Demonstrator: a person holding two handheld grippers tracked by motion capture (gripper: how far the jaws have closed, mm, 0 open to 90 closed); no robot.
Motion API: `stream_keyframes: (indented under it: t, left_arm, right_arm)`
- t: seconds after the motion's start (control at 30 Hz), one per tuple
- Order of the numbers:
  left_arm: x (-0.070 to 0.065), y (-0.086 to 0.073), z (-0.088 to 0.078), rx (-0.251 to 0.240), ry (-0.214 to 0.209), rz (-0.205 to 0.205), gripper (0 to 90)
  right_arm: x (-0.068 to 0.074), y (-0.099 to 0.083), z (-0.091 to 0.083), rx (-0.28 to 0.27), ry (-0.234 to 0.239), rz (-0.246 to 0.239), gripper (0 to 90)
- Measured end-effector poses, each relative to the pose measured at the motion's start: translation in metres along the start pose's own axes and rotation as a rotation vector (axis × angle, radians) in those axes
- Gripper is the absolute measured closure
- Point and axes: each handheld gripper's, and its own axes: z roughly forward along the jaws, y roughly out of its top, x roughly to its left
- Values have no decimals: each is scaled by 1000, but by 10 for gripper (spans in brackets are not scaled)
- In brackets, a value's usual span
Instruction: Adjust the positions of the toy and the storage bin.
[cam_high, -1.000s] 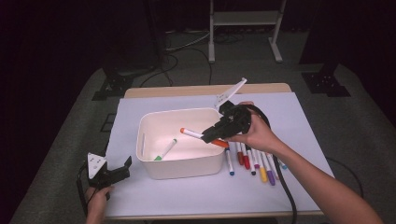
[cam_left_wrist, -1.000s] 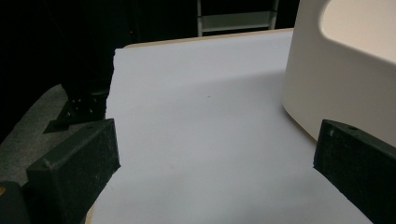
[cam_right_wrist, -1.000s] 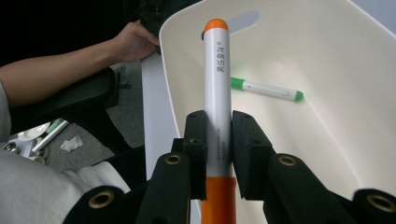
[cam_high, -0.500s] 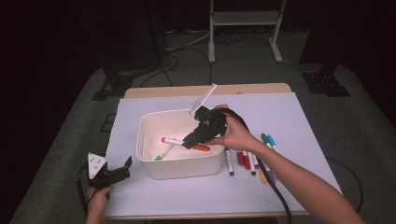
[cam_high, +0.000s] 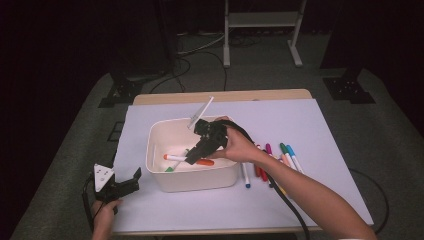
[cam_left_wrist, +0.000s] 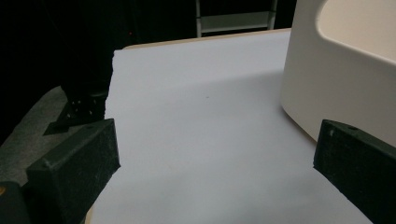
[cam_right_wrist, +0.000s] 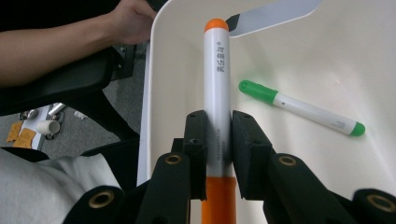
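Right gripper view shows the orange marker (cam_right_wrist: 217, 93), a white barrel with an orange cap at the bottom and an orange end at the top, clamped between the closed jaws of the right gripper (cam_right_wrist: 218, 140) and running up the middle of the frame over the white bin (cam_right_wrist: 154, 70). Just right of it a green marker (cam_right_wrist: 301, 108) lies loose on the bin's floor, with bare floor around it. High view places the left gripper (cam_high: 131, 181) at lower left, jaws wide apart and empty, near the bin's wall, while more markers (cam_high: 272, 160) lie on the white sheet (cam_high: 320, 125) right of the bin.
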Motion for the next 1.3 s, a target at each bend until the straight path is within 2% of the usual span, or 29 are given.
stream_keyframes:
  t: [0.23,0.53,0.83,0.9,0.93,1.1,1.3]
  left_arm:
    - [0,0,0,-1,0,3,0]
    - [0,0,0,-2,-2,2,0]
    - [0,0,0,6,-2,2,0]
    - [0,0,0,4,-3,4,0]
    - [0,0,0,4,-3,4,0]
    - [0,0,0,3,-2,0,0]
    - [0,0,0,1,0,4,0]
  right_arm:
    - [-2,6,18,29,13,-8,757]
    - [-3,12,37,94,22,-9,756]
    - [-6,11,46,136,11,-12,755]
    - [-5,11,46,148,7,-11,745]
    - [-6,11,47,157,10,-12,712]
    - [-2,11,40,143,-9,-15,683]
    - [4,8,16,88,-37,-16,668]
